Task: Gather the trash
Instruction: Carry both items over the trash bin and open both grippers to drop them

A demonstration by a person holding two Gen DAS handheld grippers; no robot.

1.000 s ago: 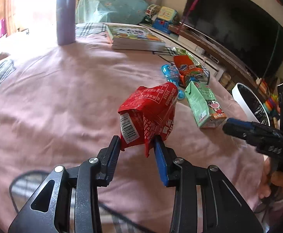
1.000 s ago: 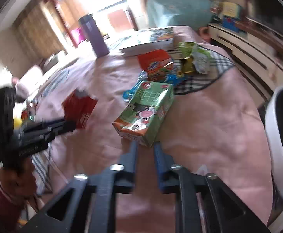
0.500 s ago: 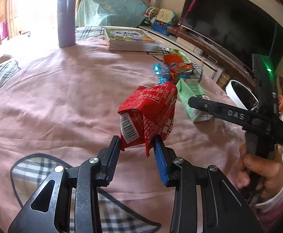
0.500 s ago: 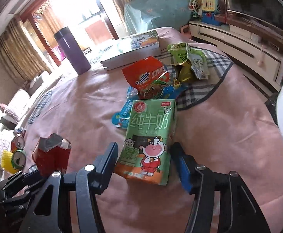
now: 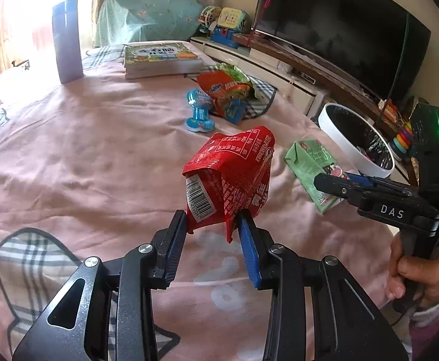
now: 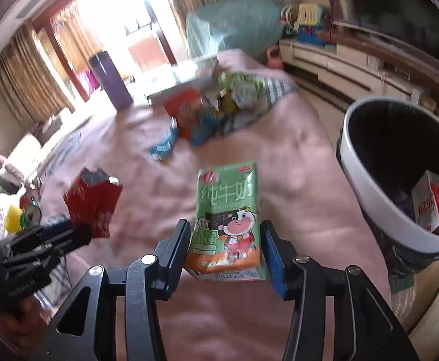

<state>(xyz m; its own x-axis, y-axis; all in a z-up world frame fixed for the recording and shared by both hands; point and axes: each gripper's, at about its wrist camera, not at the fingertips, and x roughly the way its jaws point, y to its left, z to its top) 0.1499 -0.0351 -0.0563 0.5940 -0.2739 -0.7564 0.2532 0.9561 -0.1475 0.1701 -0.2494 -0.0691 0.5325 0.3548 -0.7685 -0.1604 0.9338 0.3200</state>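
Observation:
A torn red snack bag [image 5: 231, 174] hangs above the pink cloth with my left gripper [image 5: 212, 219] shut on its lower end. In the right wrist view the same red bag [image 6: 93, 204] sits at the left, in the left gripper [image 6: 69, 231]. My right gripper [image 6: 225, 228] is shut on a green milk carton [image 6: 228, 204], its pads pressing both long sides. Seen from the left wrist, the carton [image 5: 309, 162] is tilted in the right gripper [image 5: 324, 180], a hand holding its grip. A white bin [image 6: 369, 198] with a black liner stands just right of the table.
The bin [image 5: 336, 138] holds a red-and-white carton [image 6: 430, 207]. Farther back lie an orange wrapper [image 5: 219, 87], a blue wrapper [image 5: 198, 111], stacked books [image 5: 159, 57] and a purple flask [image 5: 67, 42]. A TV [image 5: 339, 36] on a low cabinet lines the right wall.
The right gripper's fingers went around the milk carton and closed on it, then swung toward the bin. The left gripper carried the red bag to the right, closer to the bin.

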